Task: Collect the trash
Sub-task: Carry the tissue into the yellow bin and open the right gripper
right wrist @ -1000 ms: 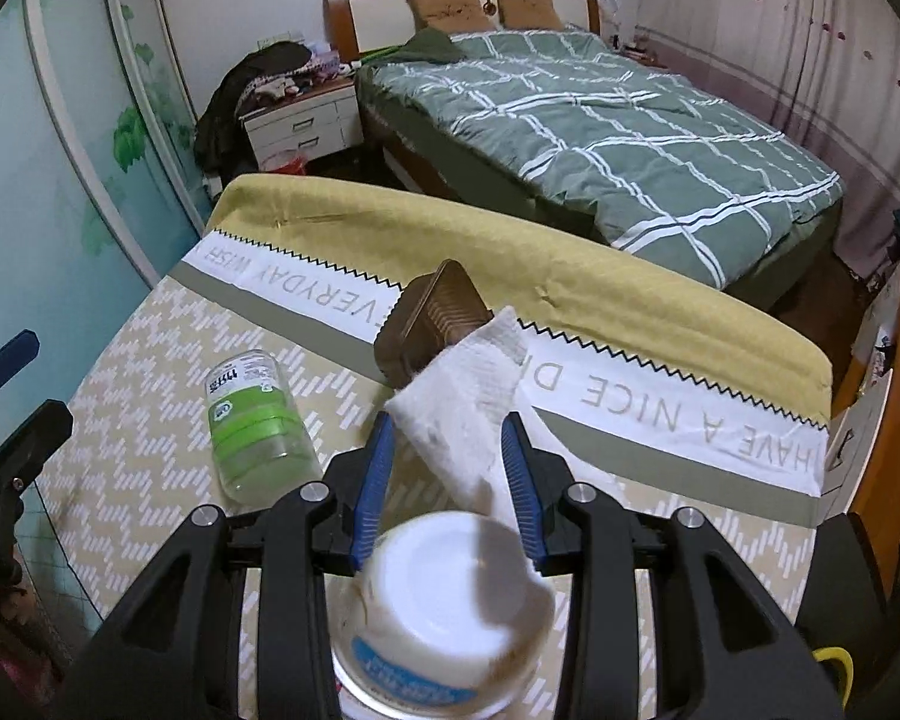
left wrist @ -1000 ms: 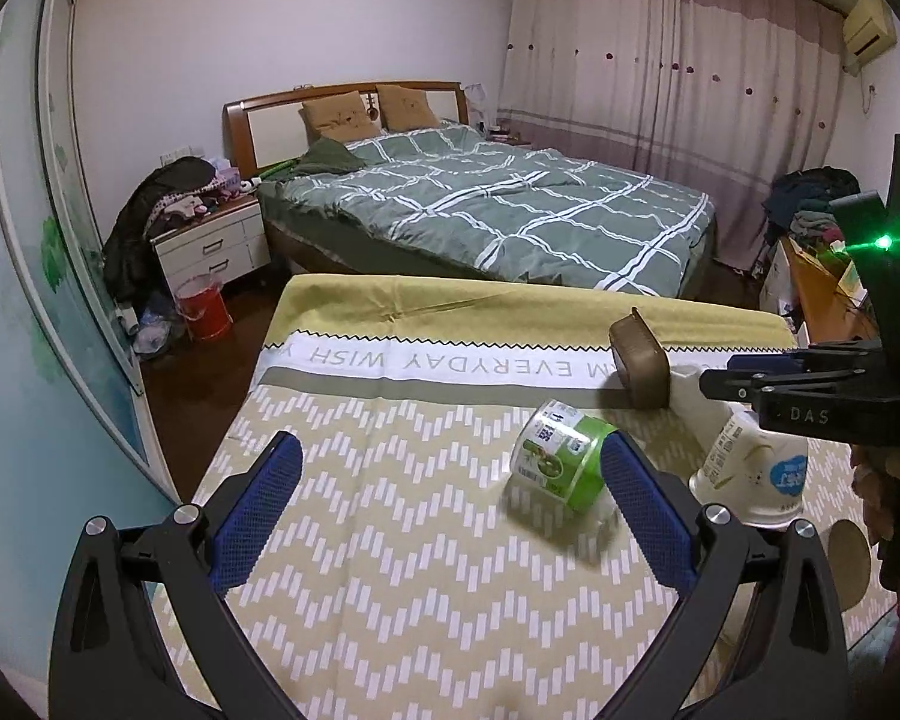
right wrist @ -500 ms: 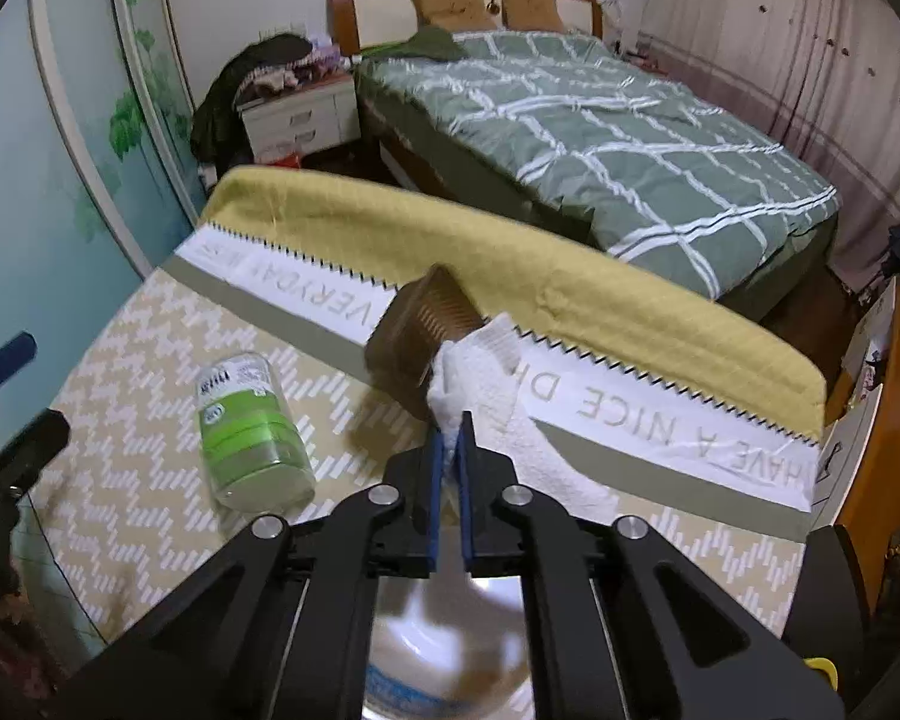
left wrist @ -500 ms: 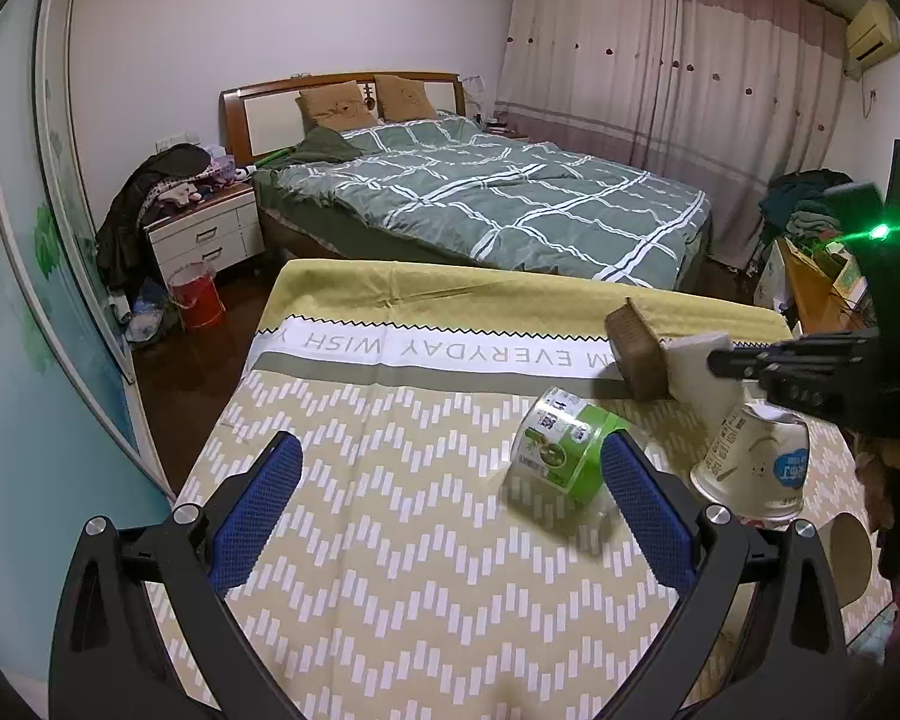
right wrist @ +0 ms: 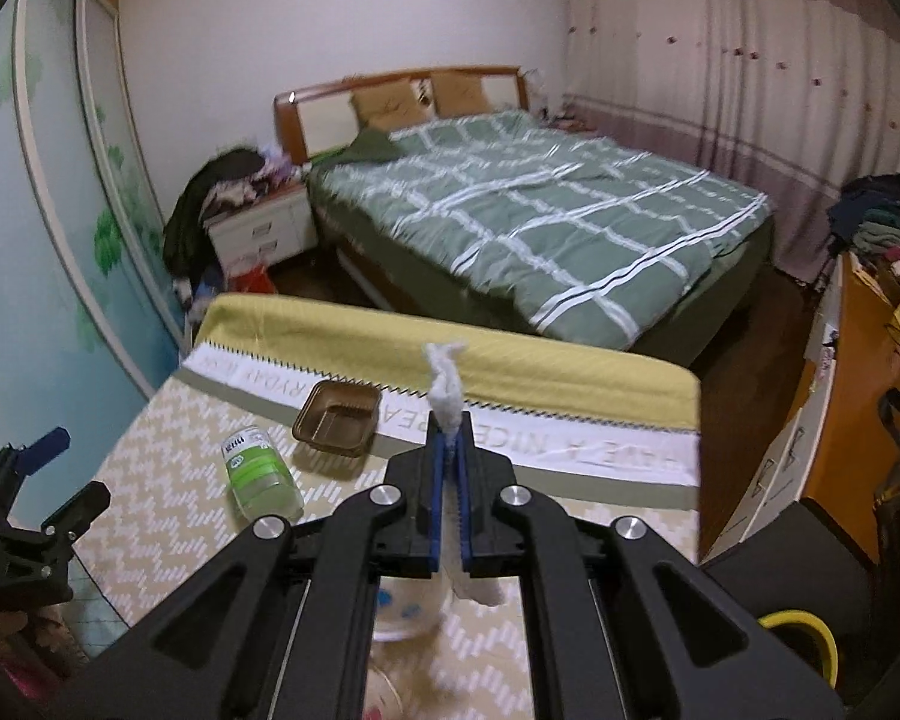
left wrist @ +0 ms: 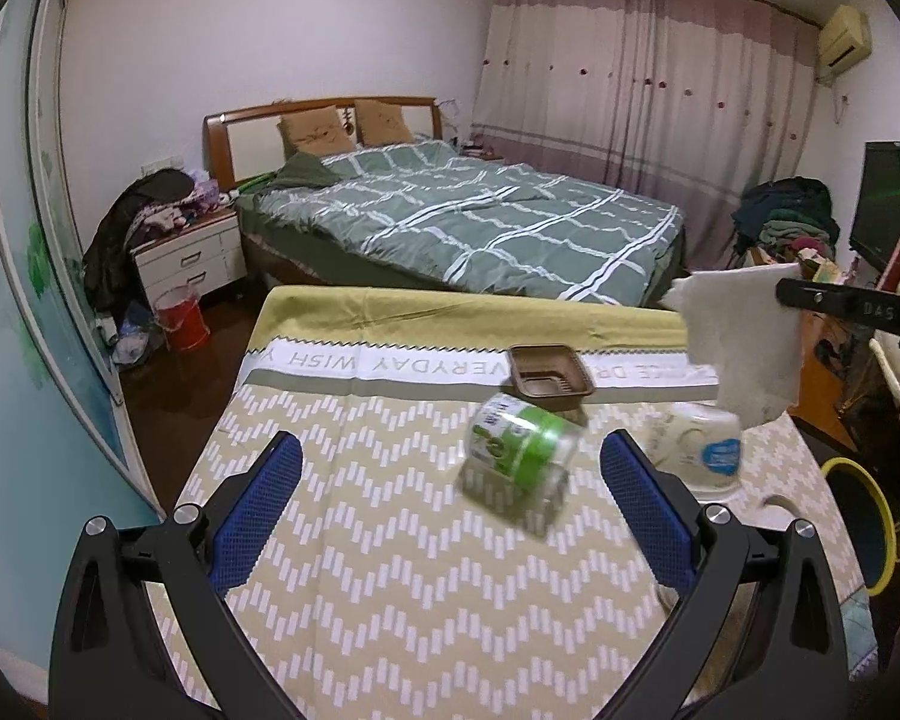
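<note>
My right gripper [right wrist: 449,438] is shut on a white paper napkin [right wrist: 445,384] and holds it in the air above the table; the napkin [left wrist: 741,336] also shows hanging at the right of the left wrist view. My left gripper [left wrist: 447,504] is open and empty, low over the table. A green-labelled jar [left wrist: 519,450] lies on its side between its fingers' line of sight, also in the right wrist view [right wrist: 258,471]. A brown plastic tray [left wrist: 549,375] lies behind it. A white paper cup [left wrist: 699,450] stands upside down to the right.
The table wears a yellow-green zigzag cloth [left wrist: 360,570]. A yellow-rimmed bin [left wrist: 864,516] stands on the floor at the table's right, also in the right wrist view [right wrist: 804,636]. A bed [left wrist: 480,228] lies beyond the table, and a wooden cabinet [right wrist: 852,372] at the right.
My right gripper shut on the napkin and lifted it off the table, up and to the right. The brown tray, which stood on edge, now lies flat. The left gripper stayed open.
</note>
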Motion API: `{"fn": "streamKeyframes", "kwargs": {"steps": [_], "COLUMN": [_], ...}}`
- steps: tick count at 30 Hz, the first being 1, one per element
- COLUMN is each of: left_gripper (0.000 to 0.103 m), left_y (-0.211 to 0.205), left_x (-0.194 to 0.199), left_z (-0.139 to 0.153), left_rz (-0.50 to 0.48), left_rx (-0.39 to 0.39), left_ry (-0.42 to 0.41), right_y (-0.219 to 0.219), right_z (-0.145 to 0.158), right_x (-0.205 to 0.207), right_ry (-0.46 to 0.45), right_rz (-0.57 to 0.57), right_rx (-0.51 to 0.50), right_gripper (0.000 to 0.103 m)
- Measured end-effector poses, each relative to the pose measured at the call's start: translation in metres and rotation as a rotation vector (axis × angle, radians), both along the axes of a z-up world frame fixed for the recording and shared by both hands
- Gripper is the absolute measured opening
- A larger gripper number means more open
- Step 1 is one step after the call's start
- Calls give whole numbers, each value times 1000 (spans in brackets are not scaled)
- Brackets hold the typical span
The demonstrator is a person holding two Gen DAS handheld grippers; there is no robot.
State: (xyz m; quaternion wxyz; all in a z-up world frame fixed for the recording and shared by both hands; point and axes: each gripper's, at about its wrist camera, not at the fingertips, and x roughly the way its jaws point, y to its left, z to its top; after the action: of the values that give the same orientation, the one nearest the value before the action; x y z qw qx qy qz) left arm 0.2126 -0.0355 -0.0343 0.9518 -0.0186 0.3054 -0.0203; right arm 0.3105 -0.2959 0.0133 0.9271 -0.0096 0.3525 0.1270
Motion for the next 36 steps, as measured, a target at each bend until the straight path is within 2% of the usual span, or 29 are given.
{"fn": "streamKeyframes", "kwargs": {"steps": [8, 17, 28, 32, 36], "left_gripper": [98, 98, 98, 98, 98], "left_y": [-35, -93, -134, -144, -153], "left_x": [-32, -55, -51, -47, -40], "left_z": [11, -1, -23, -31, -40], "left_rz": [-114, -257, -324, -336, -346], "left_rx": [4, 23, 35, 47, 49], "left_ry": [-17, 16, 88, 111, 134], "right_y": [-64, -145, -231, -241, -240], "right_z": [12, -21, -85, -99, -106], "right_x": [-74, -143, -161, -163, -167], "right_ry": [-84, -88, 15, 37, 42], "right_rz": [-135, -386, -624, -643, -648], "right_rx": [61, 39, 52, 73, 80], "right_gripper": [4, 4, 6, 6, 10]}}
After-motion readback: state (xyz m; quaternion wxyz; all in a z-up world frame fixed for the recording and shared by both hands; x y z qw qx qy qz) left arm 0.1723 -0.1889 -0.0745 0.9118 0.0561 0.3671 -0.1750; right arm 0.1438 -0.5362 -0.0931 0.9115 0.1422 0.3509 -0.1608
